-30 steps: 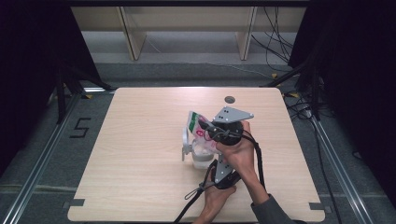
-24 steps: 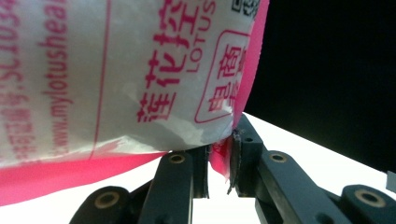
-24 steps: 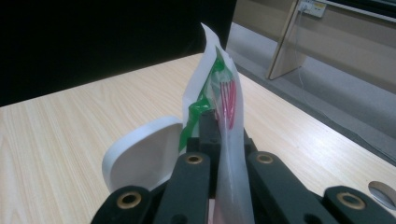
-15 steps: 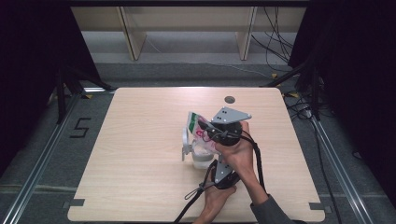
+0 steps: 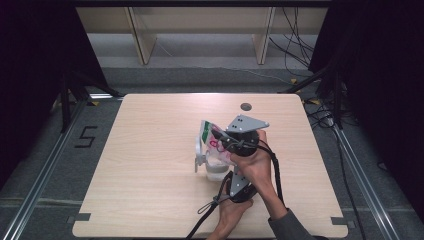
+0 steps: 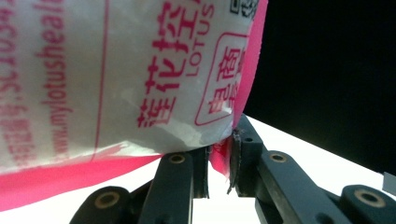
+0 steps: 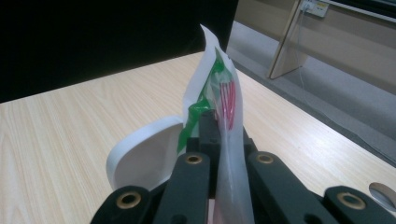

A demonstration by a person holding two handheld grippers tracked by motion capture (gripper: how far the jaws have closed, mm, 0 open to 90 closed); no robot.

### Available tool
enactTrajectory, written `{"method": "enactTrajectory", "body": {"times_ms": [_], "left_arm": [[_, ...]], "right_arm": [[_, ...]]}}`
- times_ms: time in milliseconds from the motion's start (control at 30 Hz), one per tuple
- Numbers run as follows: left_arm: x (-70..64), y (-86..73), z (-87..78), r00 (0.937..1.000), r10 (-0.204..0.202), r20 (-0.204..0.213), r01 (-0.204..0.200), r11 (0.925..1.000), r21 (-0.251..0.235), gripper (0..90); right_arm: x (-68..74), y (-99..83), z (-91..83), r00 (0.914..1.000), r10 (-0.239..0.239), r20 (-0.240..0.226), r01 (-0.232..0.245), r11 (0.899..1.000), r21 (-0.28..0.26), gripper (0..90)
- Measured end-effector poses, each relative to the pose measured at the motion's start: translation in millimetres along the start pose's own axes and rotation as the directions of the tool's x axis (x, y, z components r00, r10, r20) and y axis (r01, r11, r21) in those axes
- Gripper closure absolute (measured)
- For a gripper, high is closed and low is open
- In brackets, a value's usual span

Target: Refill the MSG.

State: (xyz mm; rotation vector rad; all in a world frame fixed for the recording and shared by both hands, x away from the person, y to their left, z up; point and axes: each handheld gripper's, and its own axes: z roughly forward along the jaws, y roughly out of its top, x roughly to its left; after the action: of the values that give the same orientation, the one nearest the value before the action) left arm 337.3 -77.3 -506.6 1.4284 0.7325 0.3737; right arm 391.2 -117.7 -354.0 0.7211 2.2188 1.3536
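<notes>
gripping a printed plastic bag [image 5: 209, 134] from two sides is the work in hand, and almost nothing has changed over the last second; the bag stands in the same spot on the counter [image 5: 150, 150], held up off the wood, with its white, pink and green film rising above a white cup-like container [image 5: 212, 167] that sits just beneath it; the right claw [image 5: 225, 141] is clamped on the upper edge of the bag, and in the right gripper view the thin film [image 7: 224, 135] runs straight up between its closed jaws, with the container's white rim [image 7: 140, 154] just to the left of them; the left claw [image 6: 219, 161] is pinched narrow on a pink corner of the bag [image 6: 219, 158], the printed white face [image 6: 116, 74] spreading up and to the left of its jaws; in the high view the left claw [image 5: 227, 175] lies nearer the person than the right one, with both hands close together; compared with the earlier frames, the hands and bag have held their places, which suggests the grip is settled and the pull or tear has not yet begun; the bag looks unopened so far, though the seam itself is too hidden to tell; a small dark hole [image 5: 245, 106] in the counter lies well beyond the right claw.
</notes>
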Motion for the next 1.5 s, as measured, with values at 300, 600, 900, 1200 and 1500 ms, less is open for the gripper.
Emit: {"method": "enactTrajectory", "body": {"times_ms": [300, 600, 900, 1200, 1500], "left_arm": [[-5.2, -1.8, 2.1, 0.9953, -0.08, 0.056, 0.08, 0.9968, -0.002, 79.2], [4.8, -0.2, -4.2, 0.997, 0.066, 0.04, -0.07, 0.9901, 0.121, 79.2], [5.0, -0.2, -4.4, 0.9968, 0.069, 0.04, -0.073, 0.9896, 0.124, 79.2], [5.1, -0.1, -4.0, 0.9973, 0.062, 0.039, -0.066, 0.9908, 0.118, 79.1], [5.1, 0.6, -4.6, 0.9976, 0.056, 0.04, -0.06, 0.992, 0.111, 79.2]], "right_arm": [[-0.1, -0.4, 2.3, 0.9997, -0.022, 0.007, 0.022, 1.0, -0.009, 89.4], [-3.5, -1.3, 0.0, 0.9997, 0.015, -0.021, -0.015, 1.0, -0.014, 89.5], [-7.0, -1.5, -2.4, 0.9993, 0.026, -0.027, -0.027, 0.999, -0.018, 89.6], [-2.6, -1.2, 0.6, 0.9998, 0.0, -0.018, 0.0, 1.0, -0.009, 89.6], [-0.9, -0.8, 1.6, 0.9999, -0.009, -0.013, 0.009, 1.0, -0.016, 89.5]]}}
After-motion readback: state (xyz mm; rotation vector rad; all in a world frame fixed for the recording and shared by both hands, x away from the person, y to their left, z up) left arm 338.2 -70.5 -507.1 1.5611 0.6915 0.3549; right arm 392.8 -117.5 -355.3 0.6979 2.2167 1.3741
